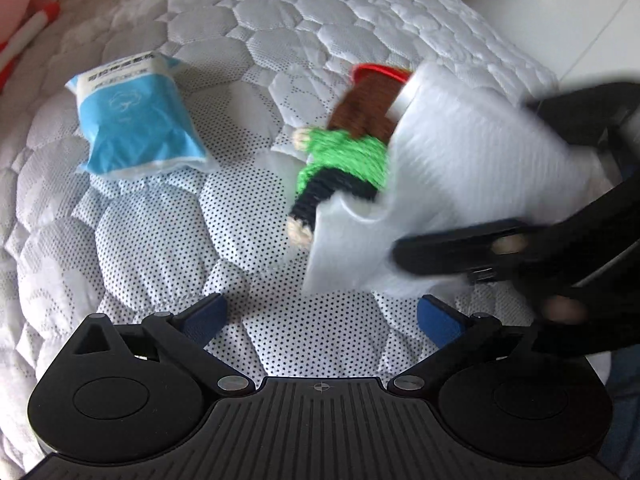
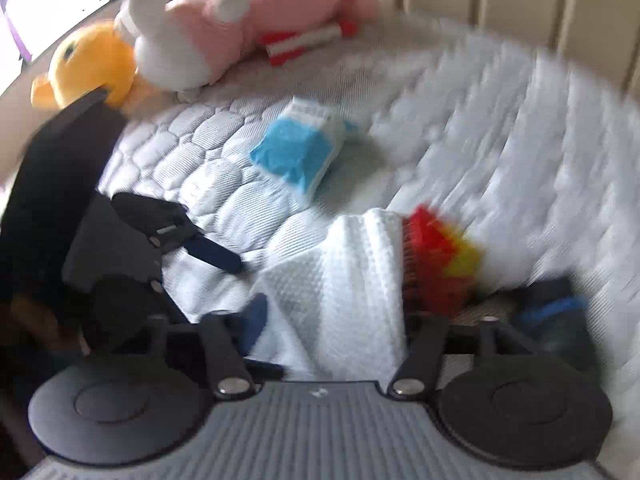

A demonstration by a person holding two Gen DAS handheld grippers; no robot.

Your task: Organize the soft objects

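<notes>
Quilted mattress (image 1: 280,32) fills both views, w/ plush toys at the far edge. Right gripper (image 2: 332,320) has a white towel (image 2: 344,280) between its jaws, which stand parted, not clenched; cloth looks released or nearly so. Knitted doll (image 1: 340,152) lies just beyond, partly under the towel. Left gripper (image 1: 320,312) is spread wide, empty, towel's corner just ahead. Blue tissue pack (image 1: 136,120) sits farther out, left of those jaws. Step: prob. setting the towel down; next needs a clean pull-back w/o dragging it.

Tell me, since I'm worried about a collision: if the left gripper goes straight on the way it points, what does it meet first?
Probably the bare quilted mattress; the left gripper stands open with nothing between its fingers. The white cloth lies just right of that line.
</notes>
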